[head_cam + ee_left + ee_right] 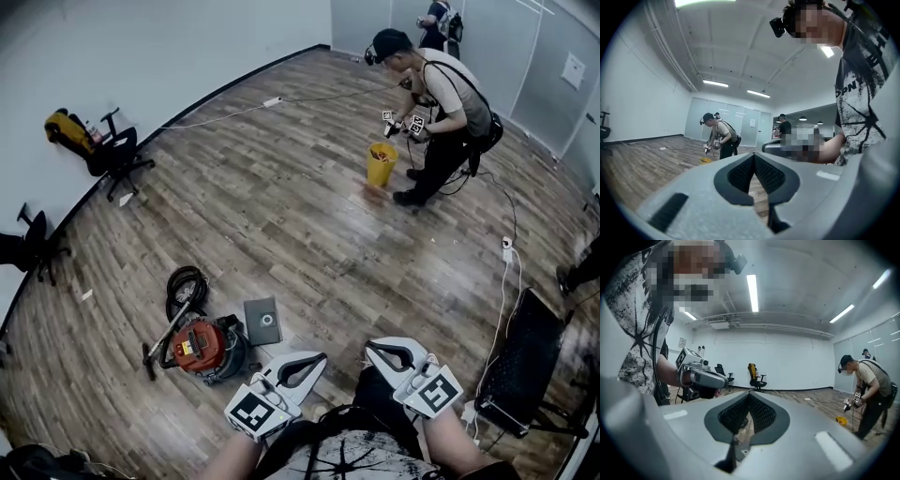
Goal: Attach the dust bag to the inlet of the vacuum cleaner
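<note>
the left claw (pixel 314 362) and the right claw (pixel 378 353) are both pinched tight, holding nothing. the flat grey square dust bag (pixel 263 322) with a round hole is lying on the wood floor (pixel 281 216), ahead and left of the left claw, which is nearer. it is sitting just beside the round red and black vacuum cleaner (pixel 201 347).

2 tools (pixel 319 359) (pixel 372 349), 1 vac (pixel 200 347), 1 dust bag (pixel 263 322), 1 bucket (pixel 381 165).
</note>
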Demonstrator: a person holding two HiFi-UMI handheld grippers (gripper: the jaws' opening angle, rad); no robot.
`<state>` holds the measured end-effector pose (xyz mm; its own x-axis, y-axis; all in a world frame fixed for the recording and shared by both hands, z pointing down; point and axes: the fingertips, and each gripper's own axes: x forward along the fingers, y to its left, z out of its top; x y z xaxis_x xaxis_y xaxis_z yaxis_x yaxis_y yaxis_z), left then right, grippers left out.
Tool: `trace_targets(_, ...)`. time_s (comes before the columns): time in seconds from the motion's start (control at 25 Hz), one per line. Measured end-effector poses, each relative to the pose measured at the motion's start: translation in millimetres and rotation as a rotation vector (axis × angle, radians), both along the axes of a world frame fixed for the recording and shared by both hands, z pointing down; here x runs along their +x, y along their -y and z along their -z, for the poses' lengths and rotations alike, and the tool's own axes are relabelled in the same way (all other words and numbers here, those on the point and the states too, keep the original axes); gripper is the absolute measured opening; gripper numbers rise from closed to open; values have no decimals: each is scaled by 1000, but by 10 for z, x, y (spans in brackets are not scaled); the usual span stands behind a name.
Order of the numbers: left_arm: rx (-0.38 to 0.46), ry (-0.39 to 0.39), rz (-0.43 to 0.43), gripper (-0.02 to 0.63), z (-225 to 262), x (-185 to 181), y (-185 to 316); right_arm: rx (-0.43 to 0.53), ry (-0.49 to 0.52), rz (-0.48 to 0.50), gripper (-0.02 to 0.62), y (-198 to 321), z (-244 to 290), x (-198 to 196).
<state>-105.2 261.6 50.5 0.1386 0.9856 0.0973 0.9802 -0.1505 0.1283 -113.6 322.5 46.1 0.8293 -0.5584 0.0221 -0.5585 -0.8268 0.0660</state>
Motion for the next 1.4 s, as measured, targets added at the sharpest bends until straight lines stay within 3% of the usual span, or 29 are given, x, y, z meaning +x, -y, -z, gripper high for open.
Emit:
trace_targets(0.24,72,-40,88,-2,-117,571,-486,35,33,131,5,-376,-195,713)
trace_targets(0.56,37,-29,213,-2,13,1416,-1464,75,-64,280,5,-1224,172,1563)
trace_targets(0.8,94,13,310,-2,-104,1786,-1817,46,2,339,5,-1747,-21,1956)
trace_targets(1.04,93,39,428,-2,-178,2054,-1682,80,-13,440,5,-1623,-19,2322)
trace_targets(1.24,54,-19,494,-2,-147,2377,-1470,105,-11,526,5,-1266,74,2621)
trace_targets(1.4,25,-44,573,-2,-163,2552,-955,55,-27,606,5,-722,73,2824)
